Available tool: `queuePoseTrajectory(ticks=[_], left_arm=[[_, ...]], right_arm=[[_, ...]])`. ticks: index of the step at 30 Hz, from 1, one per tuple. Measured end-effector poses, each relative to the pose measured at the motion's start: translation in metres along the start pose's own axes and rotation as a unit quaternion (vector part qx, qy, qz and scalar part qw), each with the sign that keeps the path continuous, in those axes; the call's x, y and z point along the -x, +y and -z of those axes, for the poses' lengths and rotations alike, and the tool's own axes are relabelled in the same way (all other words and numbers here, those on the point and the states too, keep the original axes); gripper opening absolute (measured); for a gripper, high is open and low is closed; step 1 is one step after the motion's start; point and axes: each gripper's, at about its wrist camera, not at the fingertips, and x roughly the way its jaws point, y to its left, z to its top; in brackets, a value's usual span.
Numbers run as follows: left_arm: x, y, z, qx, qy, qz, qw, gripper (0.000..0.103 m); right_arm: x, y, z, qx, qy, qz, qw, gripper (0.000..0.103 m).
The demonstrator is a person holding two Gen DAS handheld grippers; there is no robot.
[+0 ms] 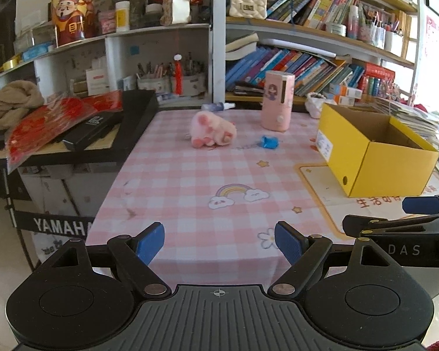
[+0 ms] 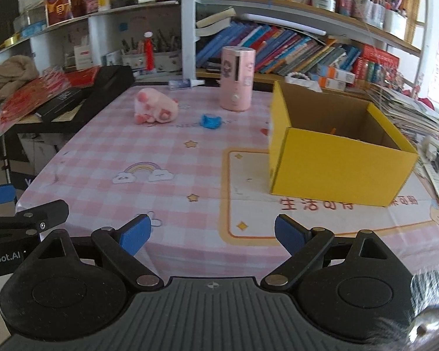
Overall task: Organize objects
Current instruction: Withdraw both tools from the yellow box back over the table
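A pink plush toy (image 1: 212, 130) (image 2: 155, 106) lies on its side near the far end of the pink checked tablecloth (image 1: 190, 181) (image 2: 108, 158). Beside it is a small blue object (image 1: 268, 142) (image 2: 210, 121), and behind that a pink cylindrical device (image 1: 278, 101) (image 2: 237, 79) stands upright. An open yellow cardboard box (image 1: 395, 169) (image 2: 330, 172) stands on the right. My left gripper (image 1: 219, 244) and my right gripper (image 2: 212, 237) both hover over the table's near edge, open, with nothing between their blue pads. The right gripper's fingers (image 1: 418, 204) show at the right edge of the left wrist view.
A black keyboard (image 1: 102, 134) with red packets and a beige cloth stands left of the table. Crowded bookshelves (image 1: 307, 67) run behind it, a small bottle (image 1: 218, 106) lies at the far edge, and stacked papers (image 2: 409, 111) sit right of the box.
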Motion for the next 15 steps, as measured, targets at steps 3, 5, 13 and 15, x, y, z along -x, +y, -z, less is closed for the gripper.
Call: queuePoseTrajectory(ticks=[3,5,13,15], left_arm=[[-0.003,0.004,-0.001,0.002,0.002,-0.005,1.0000,0.085],[-0.006,0.005,-0.003,0.004,0.002,-0.008,1.0000,0.085],[-0.029,0.007,-0.016,0.002,0.006,-0.015,0.9999,0.085],[-0.038,0.007,-0.022,0.005,0.008,-0.018,0.9998,0.085]], right_arm=[[-0.005,0.005,-0.002,0.004,0.003,-0.008,1.000,0.091],[-0.009,0.007,-0.005,0.008,0.003,-0.013,1.000,0.091],[-0.039,0.007,-0.020,0.007,0.017,-0.023,1.000,0.092],[-0.049,0.005,-0.026,0.006,0.021,-0.025,0.999,0.092]])
